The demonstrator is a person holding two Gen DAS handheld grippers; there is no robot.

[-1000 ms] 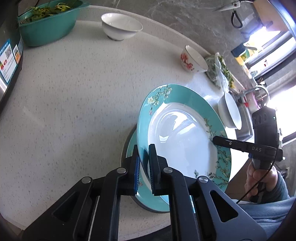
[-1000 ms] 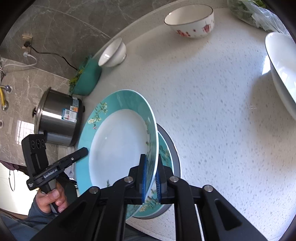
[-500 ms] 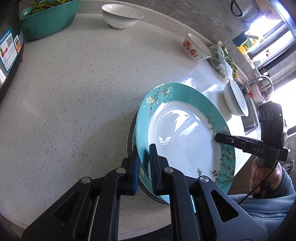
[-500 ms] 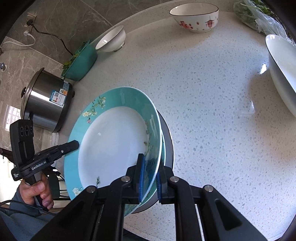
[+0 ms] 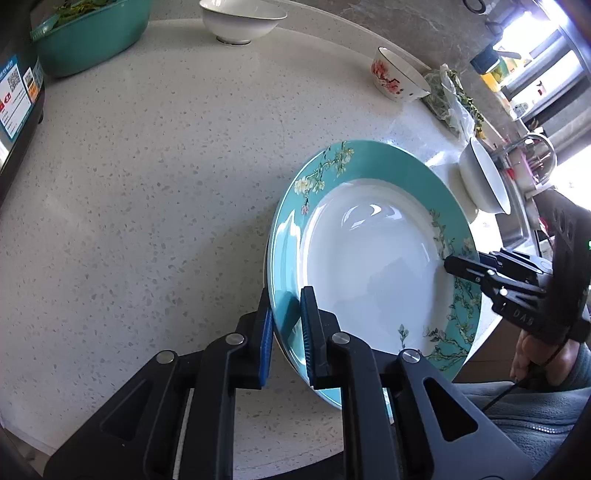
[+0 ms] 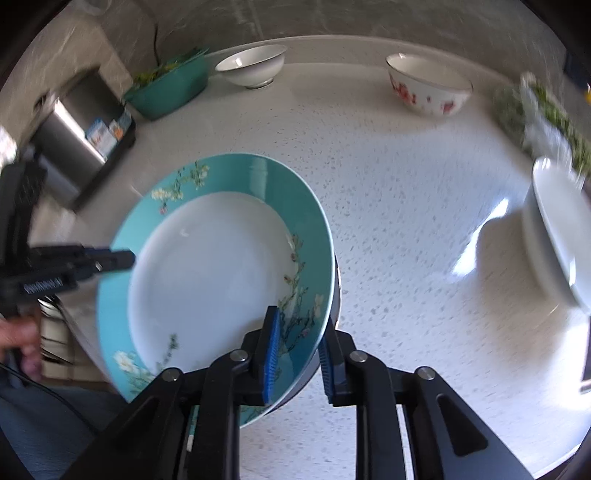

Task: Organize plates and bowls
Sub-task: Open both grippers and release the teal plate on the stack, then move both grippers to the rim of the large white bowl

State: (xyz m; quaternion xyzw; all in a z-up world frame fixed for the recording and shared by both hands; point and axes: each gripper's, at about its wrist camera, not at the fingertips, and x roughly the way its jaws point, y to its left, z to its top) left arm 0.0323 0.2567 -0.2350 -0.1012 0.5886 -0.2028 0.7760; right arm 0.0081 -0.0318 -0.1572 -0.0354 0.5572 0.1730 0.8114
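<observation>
A teal-rimmed plate point(image 5: 369, 266) with a flower pattern lies almost flat on a stack near the counter's front edge. A dark rim of the plate below point(image 6: 335, 291) peeks out on the right. My left gripper point(image 5: 287, 317) is shut on the teal plate's left rim. My right gripper point(image 6: 297, 350) straddles the opposite rim point(image 6: 314, 295). Its jaws are opening, and a gap shows beside the outer pad point(image 6: 325, 363). In the left wrist view the right gripper point(image 5: 448, 264) reaches onto the far rim. In the right wrist view the left gripper point(image 6: 129, 258) does the same.
A plain white bowl point(image 5: 242, 22) and a red-flowered bowl point(image 5: 397, 79) stand at the back of the speckled counter point(image 5: 166, 184). A large white bowl point(image 5: 484, 181) sits at the right. A teal basin of greens point(image 5: 92, 33), a rice cooker point(image 6: 74, 136) and a bag of greens point(image 5: 448, 99) line the edges.
The teal plate has come down from a tilt to lie nearly flat on the stack. The right jaws have widened around its rim, and the right gripper has rolled.
</observation>
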